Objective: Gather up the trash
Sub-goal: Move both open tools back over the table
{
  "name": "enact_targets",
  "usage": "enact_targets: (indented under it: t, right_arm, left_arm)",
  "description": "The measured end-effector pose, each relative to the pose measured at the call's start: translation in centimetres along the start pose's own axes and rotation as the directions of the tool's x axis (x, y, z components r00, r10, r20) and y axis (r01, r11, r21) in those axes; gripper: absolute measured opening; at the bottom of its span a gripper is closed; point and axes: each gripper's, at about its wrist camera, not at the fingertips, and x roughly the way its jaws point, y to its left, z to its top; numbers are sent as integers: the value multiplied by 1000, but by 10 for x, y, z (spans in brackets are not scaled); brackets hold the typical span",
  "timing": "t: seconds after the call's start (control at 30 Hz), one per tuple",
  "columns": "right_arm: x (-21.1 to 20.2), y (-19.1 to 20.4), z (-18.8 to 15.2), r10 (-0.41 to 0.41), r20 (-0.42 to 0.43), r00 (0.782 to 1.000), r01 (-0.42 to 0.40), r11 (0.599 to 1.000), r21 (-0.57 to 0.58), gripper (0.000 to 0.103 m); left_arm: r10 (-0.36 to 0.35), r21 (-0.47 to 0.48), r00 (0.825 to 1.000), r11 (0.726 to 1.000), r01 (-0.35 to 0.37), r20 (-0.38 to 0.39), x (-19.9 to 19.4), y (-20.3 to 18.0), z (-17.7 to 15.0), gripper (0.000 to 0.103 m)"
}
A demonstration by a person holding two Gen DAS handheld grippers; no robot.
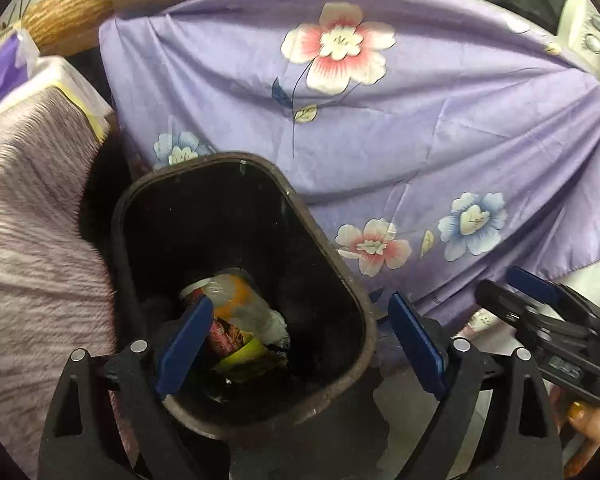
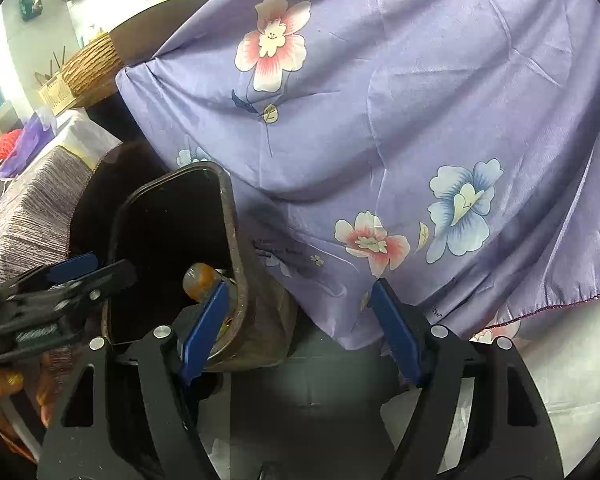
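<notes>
A smooth lilac floral cloth (image 1: 380,128) drapes in soft folds, its hem hanging just beside the dark, rounded-rectangular bin (image 1: 324,240). A ribbed mauve fabric (image 1: 32,216) crowds the bin's far side. At the bin's bottom lies the trash (image 1: 240,320): a clear crinkled bottle with glossy wrappers. The left gripper (image 1: 300,340) hangs over the bin's near rim, jaws released, nothing between them. The right gripper (image 2: 300,328) straddles the bin's cloth-side wall, also released.

Right gripper (image 2: 296,328) open, empty, beside dark bin (image 2: 236,240); trash inside bin; floral cloth (image 2: 400,120) behind bin.
</notes>
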Motion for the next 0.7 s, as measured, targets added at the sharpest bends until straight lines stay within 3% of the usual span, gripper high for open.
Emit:
enact_targets:
  t: [0.3,0.5,0.7]
  right_arm:
    - [-7,40,5,68,18,998,-66,996,-65,77]
    - [-16,85,10,155,29,988,-149,978,-144,80]
    - [-25,141,13,249,13,968,-238,940,-246,80]
  left_arm:
    - [-14,-3,994,1000,14,112,-84,7,-8,97]
    - [44,-8,982,999,-43,182,-142,29,-22,97]
    - [143,-80,960,989,-127,240,-187,67,-40,97]
